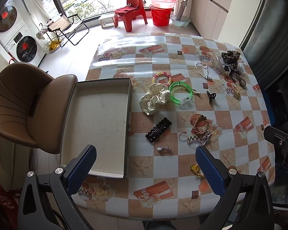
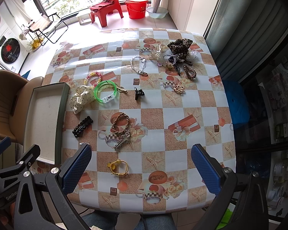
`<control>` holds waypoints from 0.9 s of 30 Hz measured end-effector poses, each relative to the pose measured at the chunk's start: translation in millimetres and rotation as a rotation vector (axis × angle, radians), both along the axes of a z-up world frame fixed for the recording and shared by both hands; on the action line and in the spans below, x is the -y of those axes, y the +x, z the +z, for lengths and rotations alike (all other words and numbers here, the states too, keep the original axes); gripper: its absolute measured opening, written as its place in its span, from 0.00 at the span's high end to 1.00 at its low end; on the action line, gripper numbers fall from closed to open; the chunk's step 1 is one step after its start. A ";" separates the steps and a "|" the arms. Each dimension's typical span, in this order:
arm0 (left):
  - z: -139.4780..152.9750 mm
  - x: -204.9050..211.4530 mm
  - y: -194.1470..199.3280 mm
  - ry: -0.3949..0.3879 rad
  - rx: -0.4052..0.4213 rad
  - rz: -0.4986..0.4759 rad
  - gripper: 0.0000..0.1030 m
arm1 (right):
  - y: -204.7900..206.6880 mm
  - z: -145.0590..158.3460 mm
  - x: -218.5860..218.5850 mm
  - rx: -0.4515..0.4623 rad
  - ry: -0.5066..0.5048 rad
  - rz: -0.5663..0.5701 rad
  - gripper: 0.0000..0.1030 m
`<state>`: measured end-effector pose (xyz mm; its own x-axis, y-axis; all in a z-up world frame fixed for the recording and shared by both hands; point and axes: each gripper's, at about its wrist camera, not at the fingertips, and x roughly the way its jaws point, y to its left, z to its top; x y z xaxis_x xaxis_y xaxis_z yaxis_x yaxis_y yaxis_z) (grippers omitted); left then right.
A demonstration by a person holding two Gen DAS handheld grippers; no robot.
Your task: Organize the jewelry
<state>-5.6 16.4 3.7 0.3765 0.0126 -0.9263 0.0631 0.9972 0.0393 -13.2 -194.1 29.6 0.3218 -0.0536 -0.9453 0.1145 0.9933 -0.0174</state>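
An empty grey box (image 1: 98, 122) lies at the table's left edge; it also shows in the right wrist view (image 2: 42, 122). Jewelry is scattered on the patterned tablecloth: a black beaded clip (image 1: 159, 130), a polka-dot scrunchie (image 1: 155, 97), a green bangle (image 1: 181, 93), a braided brown bracelet (image 2: 120, 124), a yellow hair tie (image 2: 118, 166), a small silver piece (image 1: 163, 149). My left gripper (image 1: 146, 163) is open and empty above the near table edge. My right gripper (image 2: 141, 163) is open and empty, over the yellow hair tie.
A pile with a leopard scrunchie (image 2: 179, 48), a silver chain (image 2: 139, 65) and a black claw clip (image 2: 138, 93) sits at the far right. A brown chair (image 1: 26, 103) stands left of the table. A curtain and shelves stand to the right.
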 end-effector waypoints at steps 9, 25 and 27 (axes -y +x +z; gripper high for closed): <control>-0.1 0.0 0.3 -0.001 -0.002 0.000 0.00 | 0.7 -1.2 0.8 -0.004 0.000 0.001 0.00; -5.7 -9.5 -7.9 -0.010 -0.019 0.000 0.00 | 2.3 -4.0 0.4 -0.011 0.004 0.000 0.00; -10.4 -11.9 -9.9 -0.012 -0.023 -0.002 0.00 | 1.9 -6.4 -1.0 -0.017 0.009 -0.002 0.00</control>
<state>-15.5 28.4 -6.7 0.3549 0.0009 -0.9349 0.0663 0.9975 0.0261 -11.3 -193.1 23.2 0.3052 -0.0461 -0.9512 0.1159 0.9932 -0.0109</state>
